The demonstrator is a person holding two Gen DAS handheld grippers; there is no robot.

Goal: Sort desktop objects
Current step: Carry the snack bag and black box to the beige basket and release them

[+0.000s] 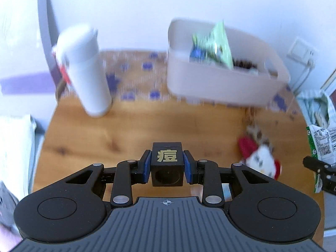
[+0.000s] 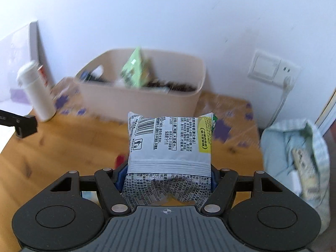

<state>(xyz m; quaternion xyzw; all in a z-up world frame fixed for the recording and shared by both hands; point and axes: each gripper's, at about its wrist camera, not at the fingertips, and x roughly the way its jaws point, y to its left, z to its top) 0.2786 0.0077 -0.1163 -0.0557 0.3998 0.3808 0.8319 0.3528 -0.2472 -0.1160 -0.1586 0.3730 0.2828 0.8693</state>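
Above the bench (image 1: 126, 130), left hand-held gripper (image 1: 167, 168) clamps a black cube (image 1: 167, 163); right hand-held gripper (image 2: 166, 180) grips a snack packet (image 2: 170, 142). Far bin (image 2: 142, 98) already holds items; plush toy (image 1: 260, 157) remains near right.

Wall: I see a plain white wall (image 2: 168, 21) behind everything, evenly lit by soft daylight.
Table: a round-edged wooden table (image 1: 130, 130); a cloth with purple flowers (image 1: 136, 77) covers its far part.
Fittings: a white switch plate (image 2: 265, 67) and a socket with a white plug and cable (image 2: 287, 82) on the wall.
Right side: pale striped fabric (image 2: 294, 142), bunched just beside the table's edge.
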